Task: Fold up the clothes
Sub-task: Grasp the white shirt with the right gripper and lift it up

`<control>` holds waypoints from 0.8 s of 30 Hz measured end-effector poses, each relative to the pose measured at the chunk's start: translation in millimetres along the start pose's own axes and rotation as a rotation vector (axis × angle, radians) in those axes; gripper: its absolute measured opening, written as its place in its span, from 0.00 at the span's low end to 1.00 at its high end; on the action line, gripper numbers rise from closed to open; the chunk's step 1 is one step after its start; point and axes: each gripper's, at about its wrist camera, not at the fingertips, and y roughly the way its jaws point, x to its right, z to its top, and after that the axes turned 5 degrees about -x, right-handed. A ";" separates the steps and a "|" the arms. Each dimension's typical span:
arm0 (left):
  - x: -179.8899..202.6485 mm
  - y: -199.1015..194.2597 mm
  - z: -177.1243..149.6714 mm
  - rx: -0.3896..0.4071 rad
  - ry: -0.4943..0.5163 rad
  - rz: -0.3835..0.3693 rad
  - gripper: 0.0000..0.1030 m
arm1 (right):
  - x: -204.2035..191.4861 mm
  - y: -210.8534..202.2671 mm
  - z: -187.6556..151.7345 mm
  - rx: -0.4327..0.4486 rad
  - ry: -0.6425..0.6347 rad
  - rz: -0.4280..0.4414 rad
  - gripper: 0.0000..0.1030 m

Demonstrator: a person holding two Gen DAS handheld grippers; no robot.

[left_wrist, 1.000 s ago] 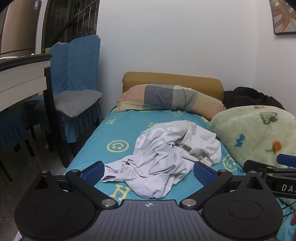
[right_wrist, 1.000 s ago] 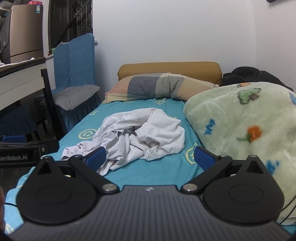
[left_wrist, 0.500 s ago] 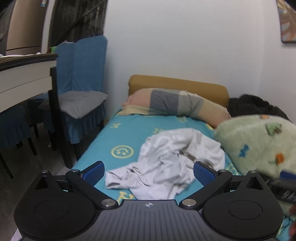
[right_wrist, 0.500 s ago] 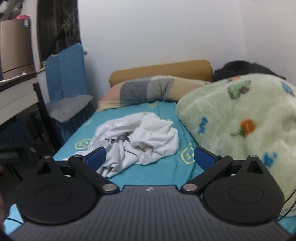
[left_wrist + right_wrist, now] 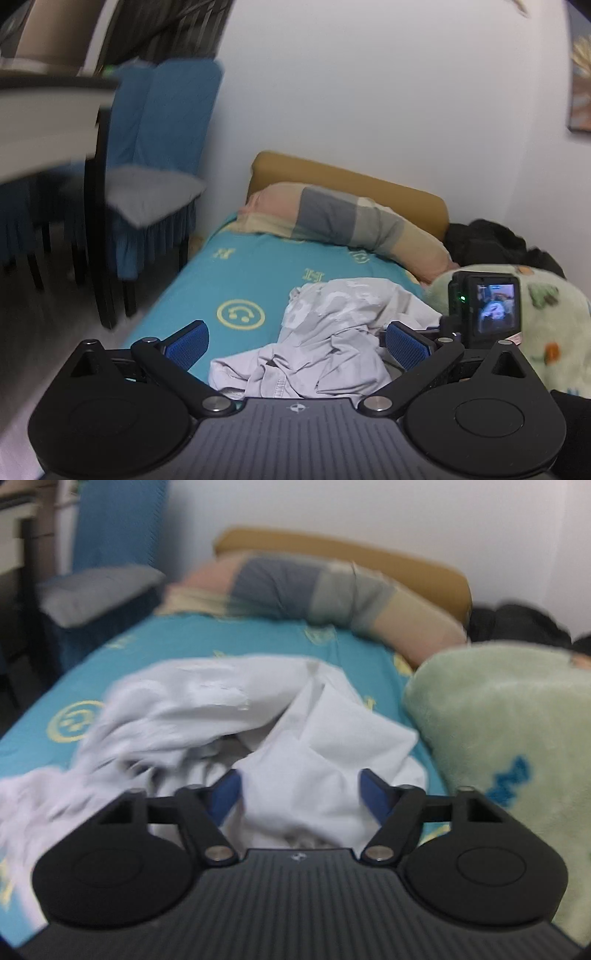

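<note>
A crumpled white garment (image 5: 332,332) lies in a heap on the teal bed sheet (image 5: 240,280); it also shows in the right wrist view (image 5: 229,716). My left gripper (image 5: 297,341) is open and empty, low over the near edge of the heap. My right gripper (image 5: 301,788) is open, its blue pads (image 5: 373,790) on either side of a white fold at the heap's right part, with a gap to the cloth. The right gripper's camera body (image 5: 484,308) shows in the left wrist view, right of the heap.
A striped pillow (image 5: 340,221) lies against the tan headboard (image 5: 351,177). A pale green blanket (image 5: 509,716) is piled on the bed's right side, with dark clothing (image 5: 487,243) behind it. A blue-covered chair (image 5: 155,155) and a table (image 5: 44,122) stand left of the bed.
Both grippers have moved forward and down toward the garment. The right gripper has narrowed somewhat and now straddles a fold of the heap; its camera has come into the left wrist view.
</note>
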 end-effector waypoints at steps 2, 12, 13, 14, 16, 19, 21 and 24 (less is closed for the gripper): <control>-7.9 16.0 -3.1 -0.025 -0.026 -0.048 1.00 | -3.5 8.6 6.7 -0.022 -0.009 -0.034 0.51; 0.0 31.9 -24.6 -0.044 0.060 -0.151 1.00 | 18.6 -73.6 36.9 0.159 0.028 -0.097 0.07; 1.9 28.5 -24.7 -0.035 0.065 -0.156 1.00 | 22.4 -93.9 39.1 0.203 0.033 -0.090 0.06; 4.4 25.4 -24.5 -0.027 0.072 -0.158 1.00 | 23.9 -117.2 39.9 0.250 0.031 -0.075 0.06; 7.7 18.4 -24.0 -0.017 0.080 -0.154 1.00 | 26.9 -166.3 37.1 0.339 0.038 -0.035 0.06; 10.1 8.9 -21.0 -0.008 0.078 -0.145 1.00 | 28.4 -232.9 26.6 0.465 0.048 0.024 0.05; 11.8 1.4 -20.9 -0.004 0.081 -0.136 1.00 | 30.3 -271.8 15.3 0.548 0.071 0.059 0.05; 17.9 -6.0 -26.3 -0.032 0.096 -0.153 1.00 | 40.8 -316.0 -1.5 0.663 0.134 0.089 0.05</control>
